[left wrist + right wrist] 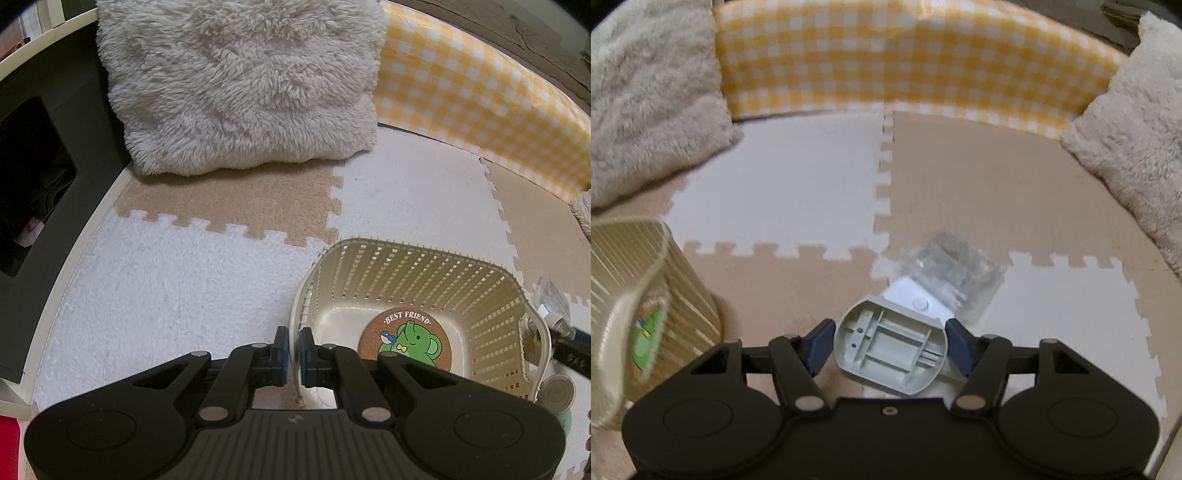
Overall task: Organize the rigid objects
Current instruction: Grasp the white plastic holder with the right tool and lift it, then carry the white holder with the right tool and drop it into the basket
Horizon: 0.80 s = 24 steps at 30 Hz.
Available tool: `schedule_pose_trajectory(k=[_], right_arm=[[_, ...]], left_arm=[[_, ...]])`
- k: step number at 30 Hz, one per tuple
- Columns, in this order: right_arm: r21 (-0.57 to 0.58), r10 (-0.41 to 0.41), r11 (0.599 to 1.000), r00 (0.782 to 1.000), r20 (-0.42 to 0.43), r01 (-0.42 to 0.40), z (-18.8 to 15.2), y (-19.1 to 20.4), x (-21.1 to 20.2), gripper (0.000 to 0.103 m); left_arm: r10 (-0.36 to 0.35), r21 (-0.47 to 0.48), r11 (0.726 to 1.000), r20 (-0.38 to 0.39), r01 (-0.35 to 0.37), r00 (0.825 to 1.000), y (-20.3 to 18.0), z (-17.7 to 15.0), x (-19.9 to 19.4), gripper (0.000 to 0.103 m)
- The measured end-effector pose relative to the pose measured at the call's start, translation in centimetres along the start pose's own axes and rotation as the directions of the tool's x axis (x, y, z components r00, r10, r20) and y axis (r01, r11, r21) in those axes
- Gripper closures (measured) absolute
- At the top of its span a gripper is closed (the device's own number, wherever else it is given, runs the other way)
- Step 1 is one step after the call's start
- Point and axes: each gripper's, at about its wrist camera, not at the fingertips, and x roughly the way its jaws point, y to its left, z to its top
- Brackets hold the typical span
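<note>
My left gripper (294, 350) is shut on the near rim of a cream lattice basket (424, 254). A round cork coaster with a green elephant (410, 341) lies flat in the basket. My right gripper (890, 345) has its blue pads on both sides of a grey oval plastic piece (891, 350), seen from its ribbed underside, with a white part beyond it. A clear plastic case (955, 267) lies on the mat just past it. The basket (631, 295) shows blurred at the left of the right wrist view.
Foam puzzle mats in beige and white cover the floor. A fluffy cushion (240, 85) and a yellow checked bumper (480, 96) stand at the back. Another cushion (1137, 140) sits at the right. A black box (44, 155) stands at the left.
</note>
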Motion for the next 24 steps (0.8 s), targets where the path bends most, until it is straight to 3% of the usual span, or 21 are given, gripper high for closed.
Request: schedule_pose_trajectory(k=[7, 14, 20, 24], right_arm=[[0.025, 0.112, 0.993, 0.983, 0.149, -0.117, 2.0, 0.3, -4.6, 0.037], [-0.041, 0.318, 0.947, 0.911, 0.263, -0.319, 3.1, 2.5, -9.9, 0.037], [-0.175, 0.483, 0.875, 0.844, 0.234, -0.452, 2.5, 6.8, -11.7, 0.037], [-0.223, 0.545, 0.833, 0.821, 0.168, -0.507, 1.8, 9.5, -11.3, 0.037]], left_arm=[[0.000, -0.001, 1.000, -0.001, 0.000, 1.000, 0.0, -0.1, 0.0, 0.097], [0.001, 0.000, 1.000, -0.002, -0.001, 1.000, -0.1, -0.2, 0.0, 0.097], [0.000, -0.001, 1.000, -0.005, 0.000, 1.000, -0.1, -0.1, 0.0, 0.097], [0.000, -0.002, 1.000, -0.009, 0.000, 1.000, 0.0, -0.1, 0.0, 0.097]])
